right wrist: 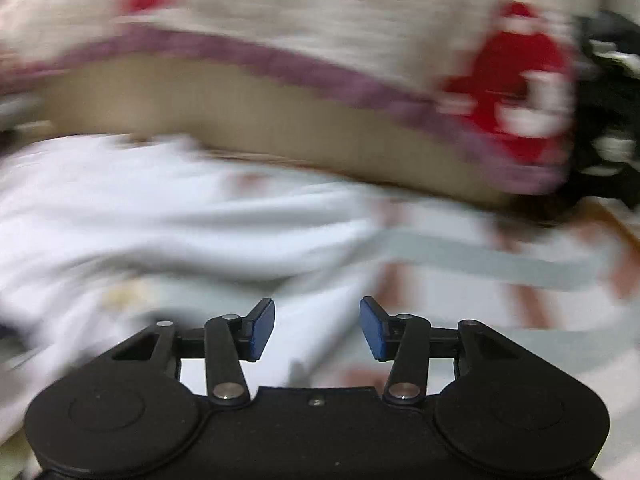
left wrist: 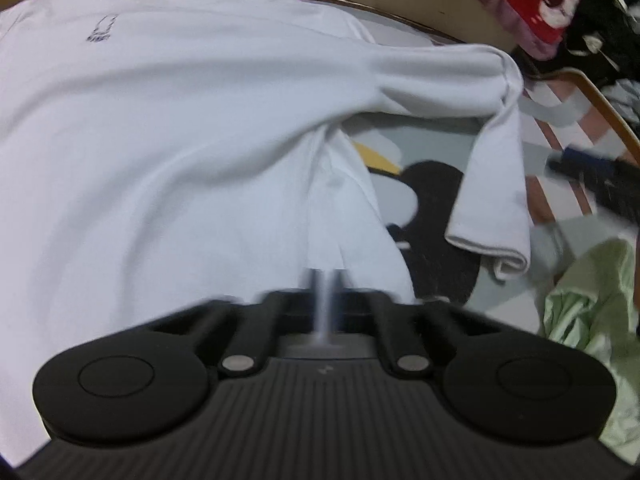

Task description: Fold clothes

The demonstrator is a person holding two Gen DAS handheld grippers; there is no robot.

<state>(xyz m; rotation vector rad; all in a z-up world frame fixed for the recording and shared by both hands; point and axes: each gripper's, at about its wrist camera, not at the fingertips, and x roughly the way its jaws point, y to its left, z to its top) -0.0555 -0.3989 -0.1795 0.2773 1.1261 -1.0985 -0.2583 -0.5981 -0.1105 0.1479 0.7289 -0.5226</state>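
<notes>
White T-shirt (left wrist: 168, 128) lies spread front-up on a patterned sheet (left wrist: 404, 200), its collar at the far edge and a small dark chest logo (left wrist: 99, 30) showing. One short sleeve (left wrist: 492, 184) is folded across, its hem hanging over the black-and-yellow print of the sheet.

Left claw (left wrist: 325, 280): fingers pressed together, clenched on the T-shirt's side edge near the lower hem; a ridge of fabric runs up from the tips toward the armpit.

Right claw (right wrist: 317, 326): blue pads (right wrist: 262, 328) stand apart, released, nothing between them. White cloth lies beneath and to the left of it, probably the same T-shirt, though this view is heavily blurred. Striped part of the sheet (right wrist: 500, 256) shows to its right.

Beyond the T-shirt, a tan headboard (right wrist: 240, 108) with a cream blanket (right wrist: 360, 20) draped over it, purple trim and red figures on it. Light green garment (left wrist: 592, 320) is bunched at the right edge of the left wrist view. Dark clothing (left wrist: 600, 8) is piled at the far right corner.
</notes>
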